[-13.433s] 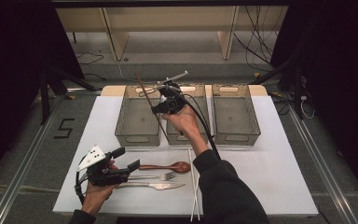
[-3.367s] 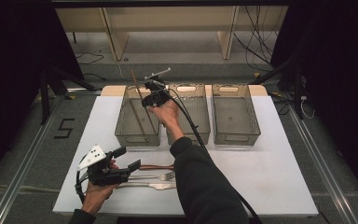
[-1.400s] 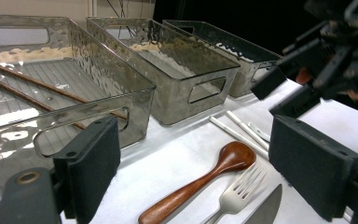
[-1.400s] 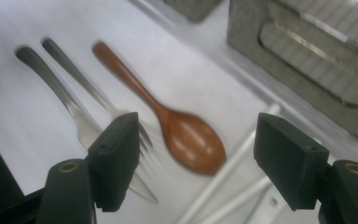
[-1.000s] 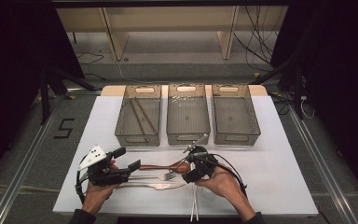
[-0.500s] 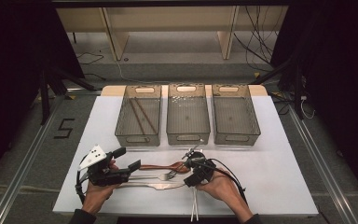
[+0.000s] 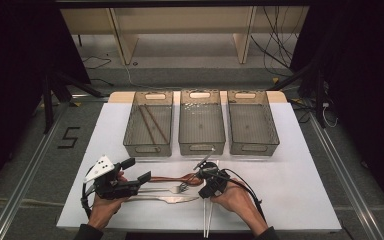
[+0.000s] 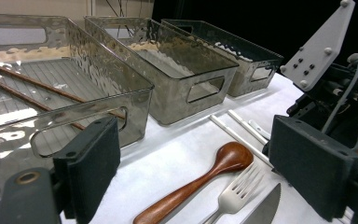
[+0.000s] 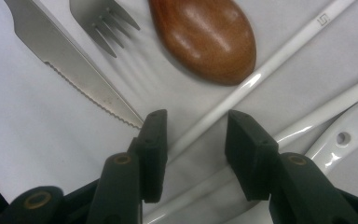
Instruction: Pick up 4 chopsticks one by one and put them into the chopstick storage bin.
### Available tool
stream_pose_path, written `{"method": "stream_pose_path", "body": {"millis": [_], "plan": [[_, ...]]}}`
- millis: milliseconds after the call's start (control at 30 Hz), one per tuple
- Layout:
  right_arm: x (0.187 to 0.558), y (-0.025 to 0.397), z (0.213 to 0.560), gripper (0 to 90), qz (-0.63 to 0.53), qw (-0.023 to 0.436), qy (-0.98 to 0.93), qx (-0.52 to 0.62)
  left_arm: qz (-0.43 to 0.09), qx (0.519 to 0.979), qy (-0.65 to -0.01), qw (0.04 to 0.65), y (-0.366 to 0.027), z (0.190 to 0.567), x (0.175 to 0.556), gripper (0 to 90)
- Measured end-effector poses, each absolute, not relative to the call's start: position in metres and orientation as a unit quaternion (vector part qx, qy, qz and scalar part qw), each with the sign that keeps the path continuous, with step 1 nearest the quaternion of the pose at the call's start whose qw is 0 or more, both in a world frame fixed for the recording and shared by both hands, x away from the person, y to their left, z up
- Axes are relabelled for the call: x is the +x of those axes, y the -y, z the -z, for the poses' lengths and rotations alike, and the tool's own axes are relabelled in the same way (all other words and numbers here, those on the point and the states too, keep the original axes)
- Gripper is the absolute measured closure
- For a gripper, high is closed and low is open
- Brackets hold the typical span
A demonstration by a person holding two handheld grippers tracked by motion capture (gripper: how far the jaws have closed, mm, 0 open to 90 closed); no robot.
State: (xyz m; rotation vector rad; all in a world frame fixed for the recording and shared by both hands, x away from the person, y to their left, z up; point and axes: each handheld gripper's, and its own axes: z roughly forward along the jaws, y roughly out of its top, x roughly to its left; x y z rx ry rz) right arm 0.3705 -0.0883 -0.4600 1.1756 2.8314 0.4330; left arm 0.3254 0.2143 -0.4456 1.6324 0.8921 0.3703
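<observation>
While the right hand-held gripper (image 9: 196, 140) straddles a white chopstick (image 9: 261, 77) with jaws spread near the tabletop's (image 7: 300, 190) front edge, the left hand-held gripper (image 8: 191, 177) rests spread.

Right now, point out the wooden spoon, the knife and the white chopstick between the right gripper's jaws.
wooden spoon (image 9: 203, 39), right gripper view, on its bowl.
knife (image 9: 70, 60), right gripper view, on its blade.
white chopstick (image 9: 256, 77), right gripper view, on its shaft.

High view overhead, forward-down; claw cameras low, close (shared: wooden spoon (image 7: 182, 178), fork (image 8: 235, 191)).
</observation>
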Motion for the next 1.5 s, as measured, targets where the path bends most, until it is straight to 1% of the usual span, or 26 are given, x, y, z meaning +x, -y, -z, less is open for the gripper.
{"method": "stream_pose_path", "body": {"millis": [233, 267, 367, 467, 767, 1000, 1200, 1500], "plan": [[0.375, 0.079, 0.459, 55.4, -0.107, 0.013, -0.921, 0.374, -0.159, 0.700, -0.382, 0.582, -0.214, 0.446, 0.326, 16.4], [0.375, 0.079, 0.459, 56.8, -0.104, 0.017, -0.922, 0.371, -0.159, 0.700, -0.382, 0.582, -0.214, 0.446, 0.326, 16.3], [0.374, 0.075, 0.459, 57.0, -0.093, 0.029, -0.926, 0.364, -0.159, 0.700, -0.381, 0.583, -0.214, 0.445, 0.325, 16.3], [0.375, 0.076, 0.458, 60.1, -0.090, 0.025, -0.926, 0.365, -0.159, 0.700, -0.382, 0.582, -0.215, 0.445, 0.325, 16.4], [0.381, 0.088, 0.457, 74.5, -0.096, 0.017, -0.918, 0.384, -0.159, 0.700, -0.381, 0.583, -0.214, 0.445, 0.325, 16.3], [0.387, 0.096, 0.457, 82.0, -0.104, 0.003, -0.909, 0.405, -0.159, 0.700, -0.381, 0.583, -0.214, 0.445, 0.325, 16.3], [0.391, 0.101, 0.458, 84.6, -0.110, -0.009, -0.902, 0.417, -0.159, 0.700, -0.381, 0.583, -0.214, 0.445, 0.325, 16.3], [0.390, 0.105, 0.457, 85.5, -0.125, -0.003, -0.899, 0.420, -0.159, 0.700, -0.381, 0.583, -0.214, 0.445, 0.325, 16.3]]}}
